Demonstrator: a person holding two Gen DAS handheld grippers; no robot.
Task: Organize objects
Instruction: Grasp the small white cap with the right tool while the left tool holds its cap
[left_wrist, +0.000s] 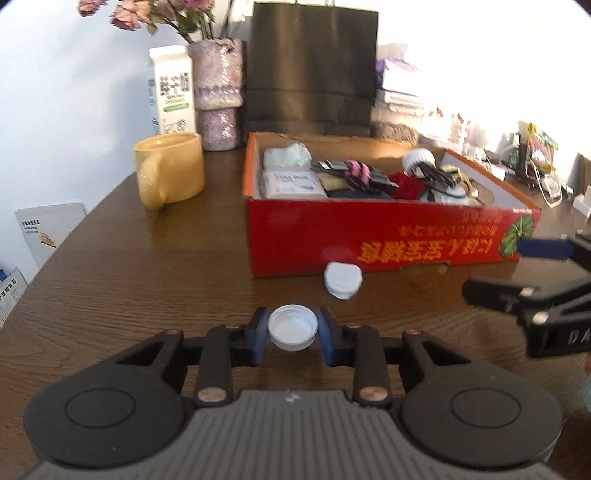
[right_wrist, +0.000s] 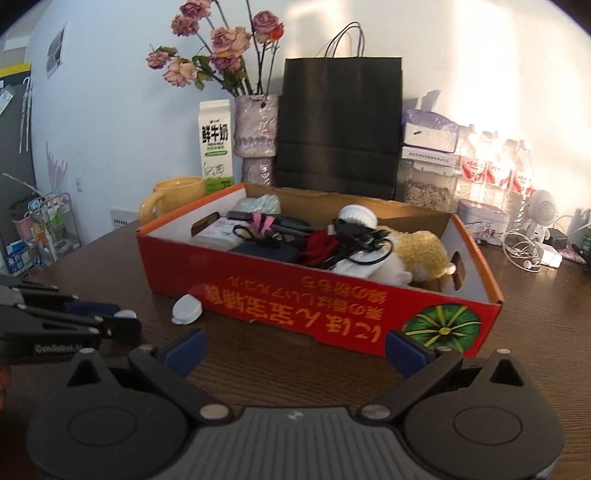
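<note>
The left tool is gripping one white cap, mouth up, low over the table, probably for moving into the box. The right tool is standing wide open, empty, facing the box. A second cap is lying against the box front.

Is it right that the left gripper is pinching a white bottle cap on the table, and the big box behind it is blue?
Not quite. The left gripper does pinch the white bottle cap on the table, but the box is red, as the left wrist view shows.
</note>
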